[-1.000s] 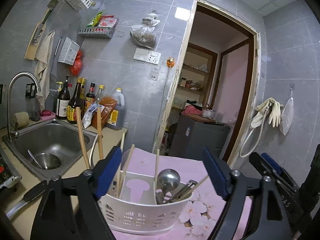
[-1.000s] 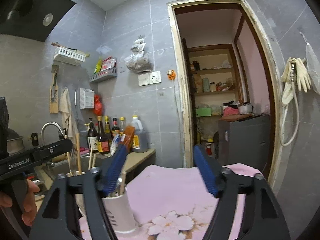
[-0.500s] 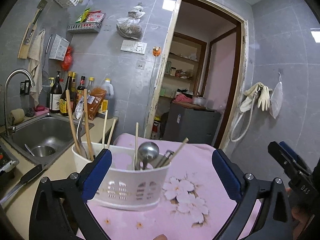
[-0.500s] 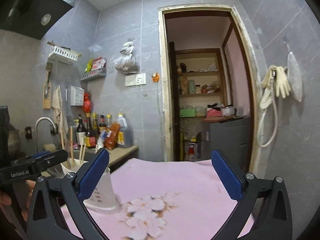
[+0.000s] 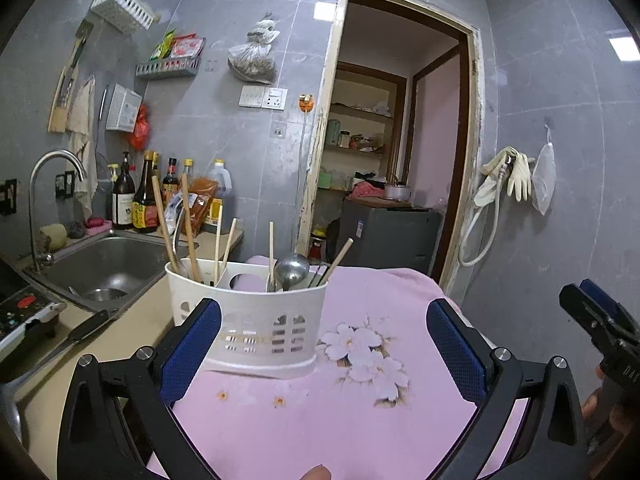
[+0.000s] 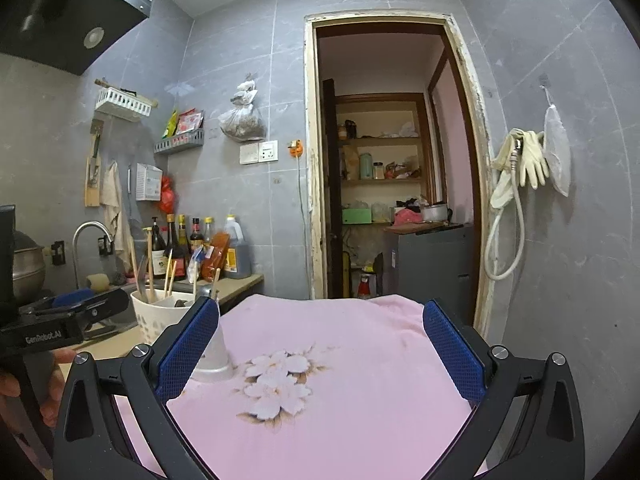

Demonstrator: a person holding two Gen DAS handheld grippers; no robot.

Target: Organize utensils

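Observation:
A white plastic utensil holder [image 5: 256, 320] stands on the pink flowered cloth [image 5: 360, 400]. It holds several wooden chopsticks [image 5: 188, 228], a metal ladle [image 5: 292, 270] and other utensils. My left gripper [image 5: 324, 348] is open and empty, just in front of the holder. My right gripper [image 6: 320, 348] is open and empty above the cloth [image 6: 340, 360], with the holder [image 6: 160, 316] to its left. The right gripper also shows at the right edge of the left wrist view [image 5: 600, 320].
A steel sink [image 5: 104, 268] with a tap [image 5: 52, 184] lies to the left. Sauce bottles [image 5: 152, 196] stand behind it. A black-handled knife [image 5: 76, 336] lies on the counter. An open doorway [image 5: 392, 160] is behind the table.
Both grippers have opened wide and drawn back from the holder. The holder now stands free on the cloth, further from the left camera.

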